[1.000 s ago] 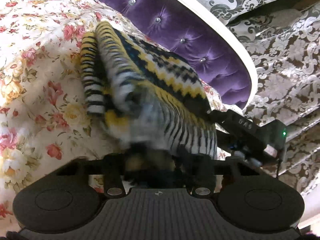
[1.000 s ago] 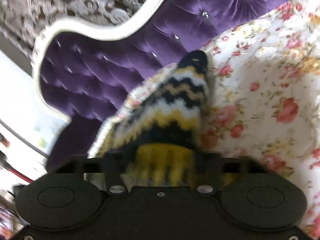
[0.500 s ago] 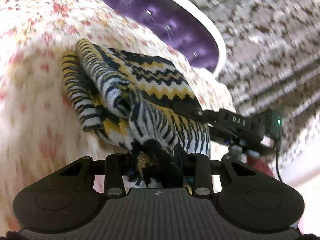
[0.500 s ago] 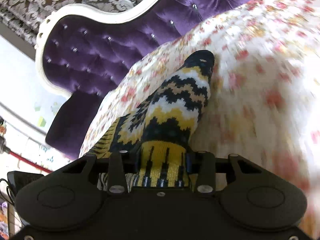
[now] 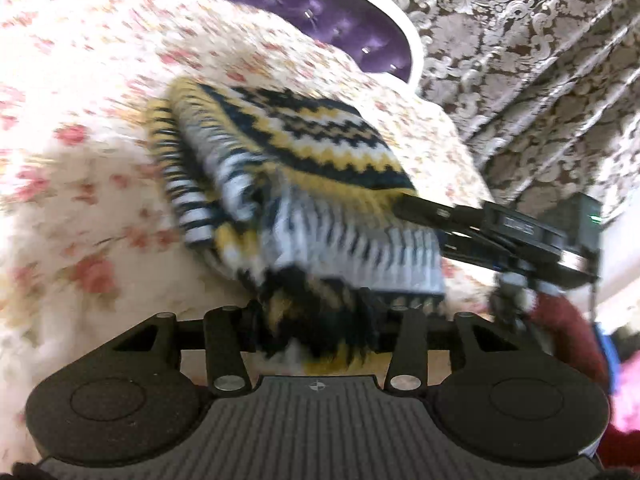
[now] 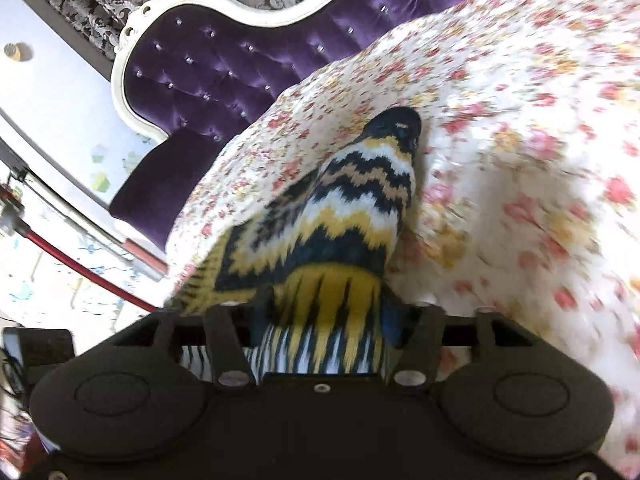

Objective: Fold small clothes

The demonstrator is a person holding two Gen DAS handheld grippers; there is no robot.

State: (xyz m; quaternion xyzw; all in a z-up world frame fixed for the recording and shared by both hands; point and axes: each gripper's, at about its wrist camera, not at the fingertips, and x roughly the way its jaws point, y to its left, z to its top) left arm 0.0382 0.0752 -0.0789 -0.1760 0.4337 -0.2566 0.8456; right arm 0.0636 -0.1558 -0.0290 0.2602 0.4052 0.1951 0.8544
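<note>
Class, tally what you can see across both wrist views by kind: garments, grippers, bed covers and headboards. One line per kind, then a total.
Knitted garments: 1, the zigzag knit
Grippers: 2, left gripper and right gripper
Floral bed covers: 1, the bedspread
Purple headboards: 1, the headboard
Total: 5
</note>
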